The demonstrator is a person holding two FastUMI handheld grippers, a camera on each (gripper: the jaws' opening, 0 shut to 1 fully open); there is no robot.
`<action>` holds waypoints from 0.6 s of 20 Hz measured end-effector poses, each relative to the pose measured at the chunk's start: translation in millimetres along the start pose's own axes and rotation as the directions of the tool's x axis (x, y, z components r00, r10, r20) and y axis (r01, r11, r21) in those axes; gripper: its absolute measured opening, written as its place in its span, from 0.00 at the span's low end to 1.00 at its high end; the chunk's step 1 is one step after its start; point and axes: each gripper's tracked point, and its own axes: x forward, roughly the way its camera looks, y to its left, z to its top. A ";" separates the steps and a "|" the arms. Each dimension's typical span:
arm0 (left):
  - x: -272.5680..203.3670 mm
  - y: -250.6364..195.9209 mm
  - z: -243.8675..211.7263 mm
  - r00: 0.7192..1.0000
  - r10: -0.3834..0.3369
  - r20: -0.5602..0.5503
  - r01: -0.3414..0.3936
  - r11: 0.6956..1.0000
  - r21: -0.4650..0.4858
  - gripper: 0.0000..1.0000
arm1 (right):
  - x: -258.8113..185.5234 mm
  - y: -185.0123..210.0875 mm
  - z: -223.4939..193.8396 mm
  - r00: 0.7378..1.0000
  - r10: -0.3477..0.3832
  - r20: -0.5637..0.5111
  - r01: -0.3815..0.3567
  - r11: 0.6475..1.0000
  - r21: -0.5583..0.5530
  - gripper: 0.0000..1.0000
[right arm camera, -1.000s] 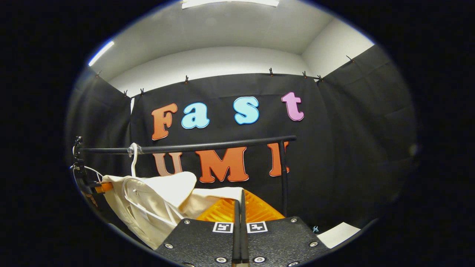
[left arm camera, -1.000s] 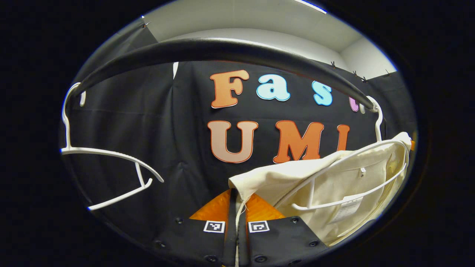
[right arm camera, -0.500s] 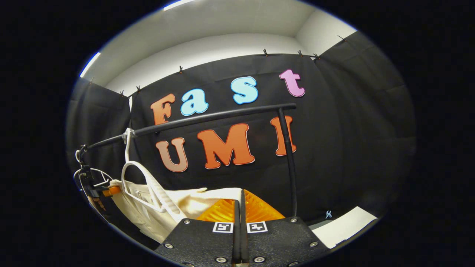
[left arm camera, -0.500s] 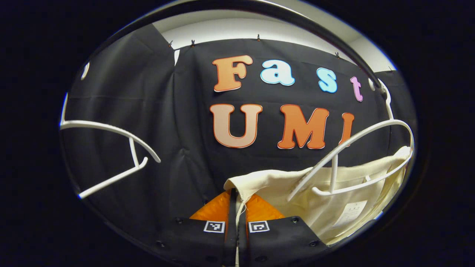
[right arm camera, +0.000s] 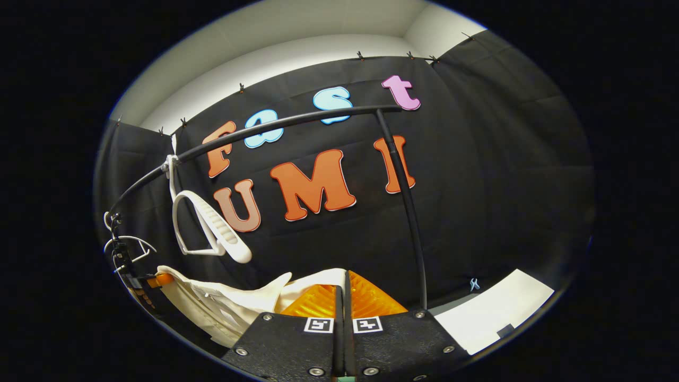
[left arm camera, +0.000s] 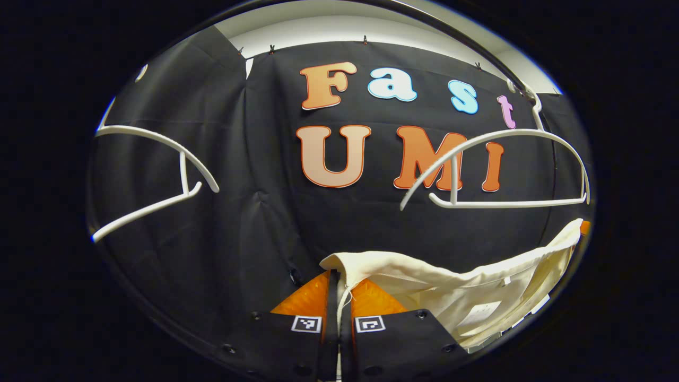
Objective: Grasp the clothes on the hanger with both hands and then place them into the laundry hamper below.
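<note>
Hanging slack between the two, the garment runs lengthwise from the left hand-held gripper, pinching one end, to the right hand-held gripper, pinching the other, just below the bare hanger; the hamper should lie underneath, so lower both together.

Right gripper closed on the edge of a cream garment, which sags leftward toward the other gripper. Above, bare white hanger hooked on a black rail.
</note>
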 end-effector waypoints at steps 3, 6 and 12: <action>1.6 -12.7 -14.9 0.999 -0.020 -0.031 0.019 1.000 -0.015 0.10 | 3.0 3.1 -21.7 1.000 -0.002 -0.021 0.003 1.000 0.031 0.00; 8.7 -32.1 -27.0 0.997 -0.054 -0.061 0.052 0.998 -0.029 0.09 | 3.3 9.7 -45.2 0.999 -0.008 -0.046 0.010 0.998 0.054 0.00; 3.7 -81.3 -67.6 0.981 -0.143 -0.131 0.138 0.989 -0.042 0.09 | 10.7 41.1 -88.6 0.995 0.019 -0.100 -0.009 0.995 0.100 0.00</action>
